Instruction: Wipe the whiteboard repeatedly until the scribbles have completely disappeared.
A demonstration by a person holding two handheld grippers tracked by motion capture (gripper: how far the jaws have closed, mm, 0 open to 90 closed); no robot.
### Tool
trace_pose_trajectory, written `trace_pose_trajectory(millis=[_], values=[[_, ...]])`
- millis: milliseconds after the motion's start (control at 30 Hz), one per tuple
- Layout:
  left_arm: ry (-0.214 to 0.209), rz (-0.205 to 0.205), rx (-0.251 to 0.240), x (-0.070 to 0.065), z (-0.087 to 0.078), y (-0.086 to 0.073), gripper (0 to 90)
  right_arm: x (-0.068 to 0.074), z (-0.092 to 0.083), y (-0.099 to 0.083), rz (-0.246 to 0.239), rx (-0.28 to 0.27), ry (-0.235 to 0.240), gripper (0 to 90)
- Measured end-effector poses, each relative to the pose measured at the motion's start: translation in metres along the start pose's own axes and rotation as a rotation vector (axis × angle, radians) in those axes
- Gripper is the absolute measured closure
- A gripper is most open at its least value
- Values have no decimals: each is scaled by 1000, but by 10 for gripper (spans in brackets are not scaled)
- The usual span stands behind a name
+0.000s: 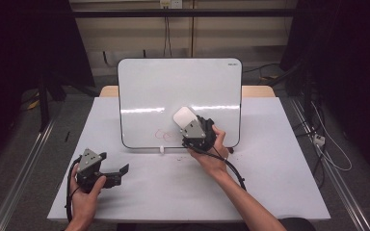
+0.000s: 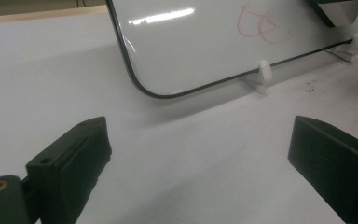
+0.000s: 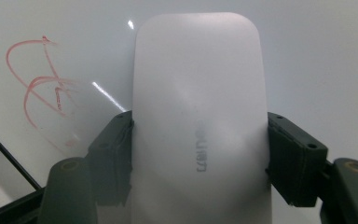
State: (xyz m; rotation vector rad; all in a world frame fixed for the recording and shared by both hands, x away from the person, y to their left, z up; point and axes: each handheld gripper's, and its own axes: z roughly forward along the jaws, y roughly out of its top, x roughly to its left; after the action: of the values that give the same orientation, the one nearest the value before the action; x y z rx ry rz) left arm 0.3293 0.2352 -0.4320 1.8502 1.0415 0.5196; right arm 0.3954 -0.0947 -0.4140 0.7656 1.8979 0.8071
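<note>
The left claw rests wide open on the counter. The right claw grips a smooth white eraser against the whiteboard, beside faint, smeared red scribbles; the eraser's embossed lettering is unreadable.

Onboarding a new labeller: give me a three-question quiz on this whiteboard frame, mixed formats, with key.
1. True or false: the right gripper is clamped on the white eraser.
2. The red scribble sits on the whiteboard at: A) top left, B) lower middle, C) far right edge.
3. Fill in: the left gripper has its jaws ____, nothing between them, over the table.

Key: 1 true; 2 B; 3 open.
</note>
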Motion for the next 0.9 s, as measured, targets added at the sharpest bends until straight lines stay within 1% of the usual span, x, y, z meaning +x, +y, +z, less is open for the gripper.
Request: trace_pose_trajectory(millis=[200, 333, 600, 800, 833, 900], values=[[3, -3, 1, 1, 0, 0, 53, 1, 1, 1, -2, -4, 2, 313], [-1, 1, 1, 0, 0, 0, 54, 3, 4, 7, -9, -9, 7, 313], [2, 0, -2, 1, -1, 0, 54, 12, 11, 21, -22, -23, 16, 313], [-1, -3, -1, 1, 0, 0, 54, 20, 15, 27, -36, -35, 23, 313], [-1, 4, 2, 1, 0, 0, 53, 22, 16, 29, -30, -38, 26, 314], [-2, -1, -3, 1, 0, 0, 54, 25, 16, 30, -35, -40, 28, 314]])
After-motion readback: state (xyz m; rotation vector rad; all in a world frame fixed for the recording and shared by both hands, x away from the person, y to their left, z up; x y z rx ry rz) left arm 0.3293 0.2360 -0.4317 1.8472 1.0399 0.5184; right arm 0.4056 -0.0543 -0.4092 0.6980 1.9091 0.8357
